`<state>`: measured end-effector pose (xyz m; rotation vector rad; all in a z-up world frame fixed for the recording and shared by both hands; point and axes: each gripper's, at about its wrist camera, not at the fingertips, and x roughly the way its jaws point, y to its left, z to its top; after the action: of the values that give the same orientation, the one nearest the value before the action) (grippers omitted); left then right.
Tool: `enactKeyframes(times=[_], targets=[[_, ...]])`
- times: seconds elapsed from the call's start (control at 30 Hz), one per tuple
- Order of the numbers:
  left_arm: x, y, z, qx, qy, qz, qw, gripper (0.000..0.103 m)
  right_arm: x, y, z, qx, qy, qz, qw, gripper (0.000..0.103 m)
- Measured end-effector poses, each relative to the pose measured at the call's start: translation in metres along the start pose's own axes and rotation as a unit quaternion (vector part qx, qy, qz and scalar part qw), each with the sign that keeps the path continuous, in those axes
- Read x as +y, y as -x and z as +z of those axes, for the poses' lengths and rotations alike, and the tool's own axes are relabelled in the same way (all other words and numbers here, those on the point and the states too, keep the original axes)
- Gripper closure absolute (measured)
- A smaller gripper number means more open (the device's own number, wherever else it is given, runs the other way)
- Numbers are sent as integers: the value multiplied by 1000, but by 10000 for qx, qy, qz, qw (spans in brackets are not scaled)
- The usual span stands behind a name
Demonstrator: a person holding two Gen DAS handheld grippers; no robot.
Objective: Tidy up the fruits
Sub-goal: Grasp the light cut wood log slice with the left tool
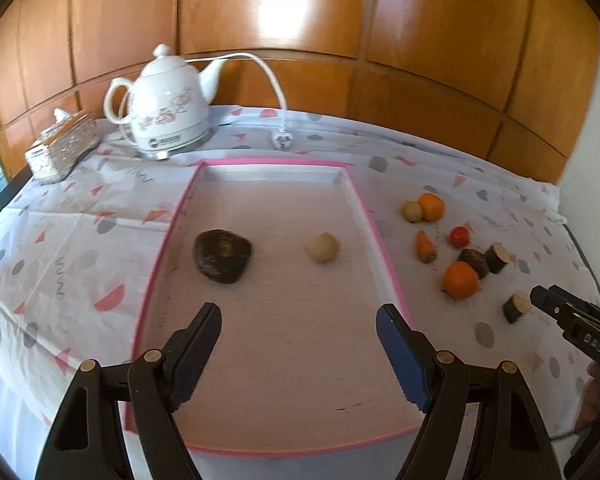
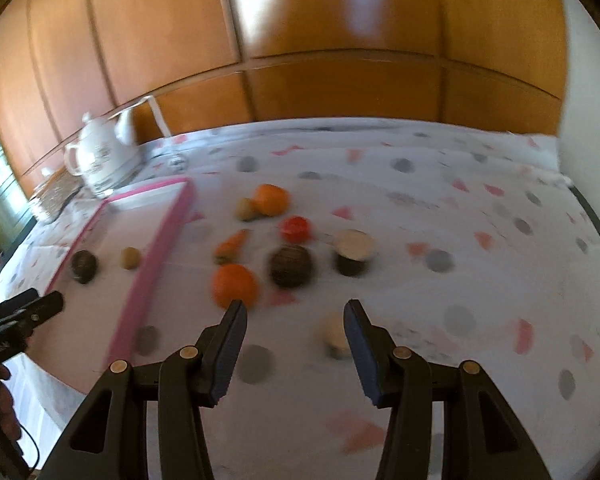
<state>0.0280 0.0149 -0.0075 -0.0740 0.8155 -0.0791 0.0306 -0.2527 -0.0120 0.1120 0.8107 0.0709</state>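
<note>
A pink-rimmed tray [image 1: 384, 248] holds a dark brown fruit [image 1: 223, 256] and a beige round fruit [image 1: 323, 248]. My left gripper [image 1: 299, 314] hovers open over the tray's near half, with nothing between its fingers. On the cloth right of the tray lie two oranges [image 2: 235, 285] [image 2: 271, 199], a carrot [image 2: 232, 246], a tomato [image 2: 296, 228], a dark fruit [image 2: 291, 266], a small beige fruit [image 2: 246, 209] and cut log pieces [image 2: 355, 252]. My right gripper [image 2: 295, 308] is open and empty above the cloth. A small log piece [image 2: 334, 336] lies just inside its right finger, partly hidden.
A white kettle [image 1: 168, 108] with its cord and plug [image 1: 282, 140] stands behind the tray, with a tissue box [image 1: 62, 148] to its left. Wooden panels close off the back. The table edge runs along the right [image 2: 596, 224]. A hand [image 1: 592, 392] holds the right gripper.
</note>
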Motion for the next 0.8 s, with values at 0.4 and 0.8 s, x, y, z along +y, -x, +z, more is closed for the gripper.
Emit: enactKeyframes(times=[0.4, 0.8], targets=[[-95, -14, 6, 307, -1067, -1215, 9864, 31, -84, -3, -25, 400, -725, -854, 9929, 63], [-195, -54, -5, 842, -1802, -1842, 9626, 42, -110, -8, -30, 383, -1033, -958, 9893, 63]])
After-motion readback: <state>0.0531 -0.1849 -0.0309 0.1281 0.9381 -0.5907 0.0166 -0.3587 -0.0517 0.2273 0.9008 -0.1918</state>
